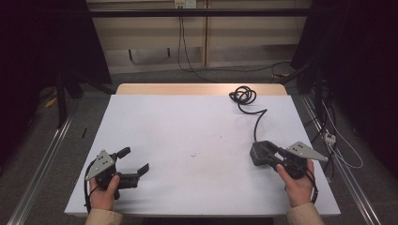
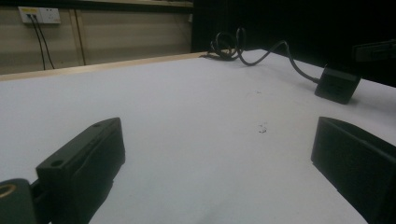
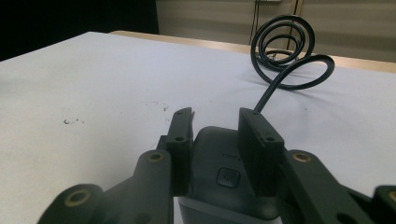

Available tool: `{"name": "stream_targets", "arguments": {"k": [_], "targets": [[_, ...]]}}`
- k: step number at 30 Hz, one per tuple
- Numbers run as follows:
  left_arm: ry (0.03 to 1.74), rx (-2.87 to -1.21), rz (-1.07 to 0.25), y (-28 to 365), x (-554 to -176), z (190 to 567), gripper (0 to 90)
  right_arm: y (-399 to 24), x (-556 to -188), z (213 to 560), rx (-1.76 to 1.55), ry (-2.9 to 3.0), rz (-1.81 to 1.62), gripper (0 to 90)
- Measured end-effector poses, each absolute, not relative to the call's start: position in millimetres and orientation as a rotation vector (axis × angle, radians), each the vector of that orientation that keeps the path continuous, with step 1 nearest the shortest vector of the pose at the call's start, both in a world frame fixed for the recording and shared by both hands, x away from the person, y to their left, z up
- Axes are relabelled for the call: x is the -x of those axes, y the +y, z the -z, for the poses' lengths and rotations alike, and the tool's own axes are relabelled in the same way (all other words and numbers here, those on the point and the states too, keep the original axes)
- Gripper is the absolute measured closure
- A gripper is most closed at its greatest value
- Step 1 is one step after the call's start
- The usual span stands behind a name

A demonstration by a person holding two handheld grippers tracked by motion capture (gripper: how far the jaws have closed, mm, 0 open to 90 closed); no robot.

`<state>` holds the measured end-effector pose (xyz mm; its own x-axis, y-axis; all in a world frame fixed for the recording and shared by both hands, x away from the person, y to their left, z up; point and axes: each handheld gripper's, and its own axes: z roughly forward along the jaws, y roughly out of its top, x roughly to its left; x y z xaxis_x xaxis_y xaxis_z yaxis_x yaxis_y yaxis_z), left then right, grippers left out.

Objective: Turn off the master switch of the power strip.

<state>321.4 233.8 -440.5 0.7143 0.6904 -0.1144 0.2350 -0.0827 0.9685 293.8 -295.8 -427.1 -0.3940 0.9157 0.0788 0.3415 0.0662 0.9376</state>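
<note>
A dark grey power adapter lies at the right front of the white table. Its black cable runs back to a coil near the far edge. My right gripper is shut on the adapter, one jaw against each side. In the right gripper view the adapter sits between the jaws of the gripper, with the coil standing beyond. My left gripper rests at the left front, open with nothing between its jaws. The left gripper view shows that gripper, wide apart, and the adapter far off.
Small dark specks mark the table's middle. The wooden back edge of the table shows beyond the white sheet. Metal rails run along both sides on the floor. Loose cables lie to the right, and a wall socket sits behind.
</note>
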Motion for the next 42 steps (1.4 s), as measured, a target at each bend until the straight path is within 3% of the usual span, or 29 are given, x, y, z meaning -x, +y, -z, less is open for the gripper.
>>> {"name": "stream_targets", "arguments": {"k": [25,42], "targets": [[0.756,-1.652,-0.442,234.1,-321.6,440.9,2.6,-301.0,-296.8,426.3,-1.287,1.809,-1.330,81.2],[0.760,-1.651,-0.442,233.5,-321.4,441.0,2.6,-301.6,-297.1,425.8,-1.286,1.825,-1.319,84.7]]}}
